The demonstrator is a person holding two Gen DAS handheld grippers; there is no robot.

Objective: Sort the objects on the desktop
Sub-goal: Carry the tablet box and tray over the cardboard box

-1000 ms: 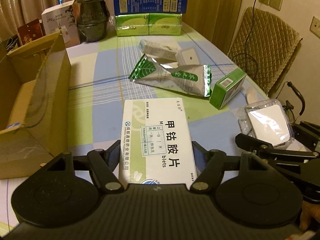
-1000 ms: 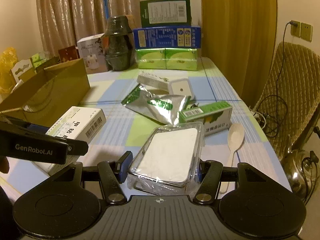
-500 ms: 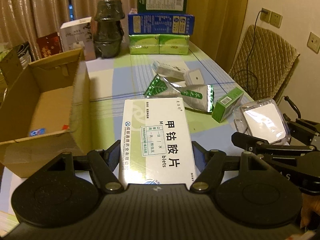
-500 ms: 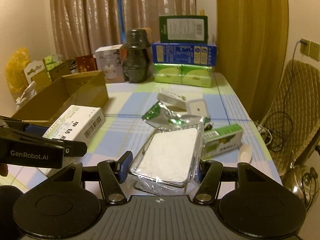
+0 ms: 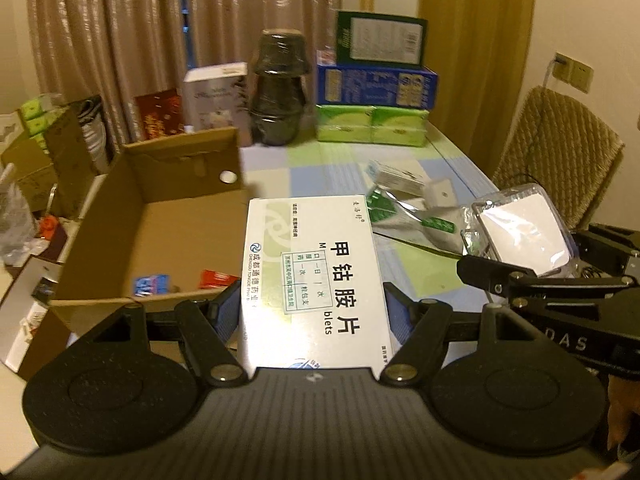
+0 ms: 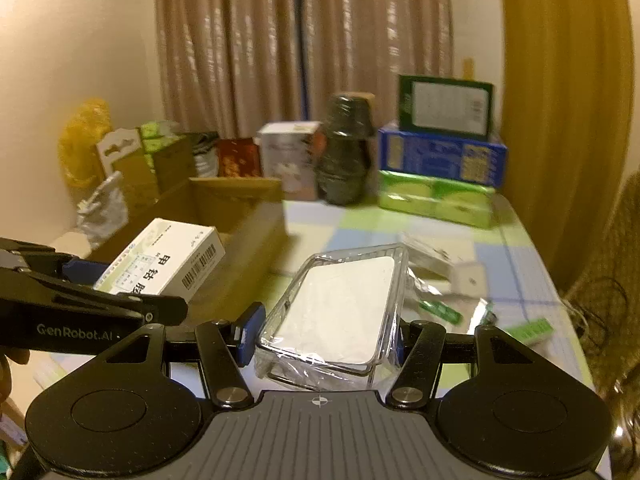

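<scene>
My left gripper is shut on a white medicine box with Chinese print, held in the air beside the open cardboard box. The medicine box also shows in the right wrist view. My right gripper is shut on a clear plastic-wrapped case with a white insert, held above the table; the case also shows in the left wrist view. A silver-green foil pouch, a small white box and a green box lie on the checked tablecloth.
The cardboard box holds a blue packet and a red packet. At the table's far end stand a dark wrapped jar, stacked green tissue packs, a blue box and a white carton. A quilted chair stands right.
Both grippers have risen and swung left with their loads. The left one now holds the medicine box next to the cardboard box, whose inside has come into view.
</scene>
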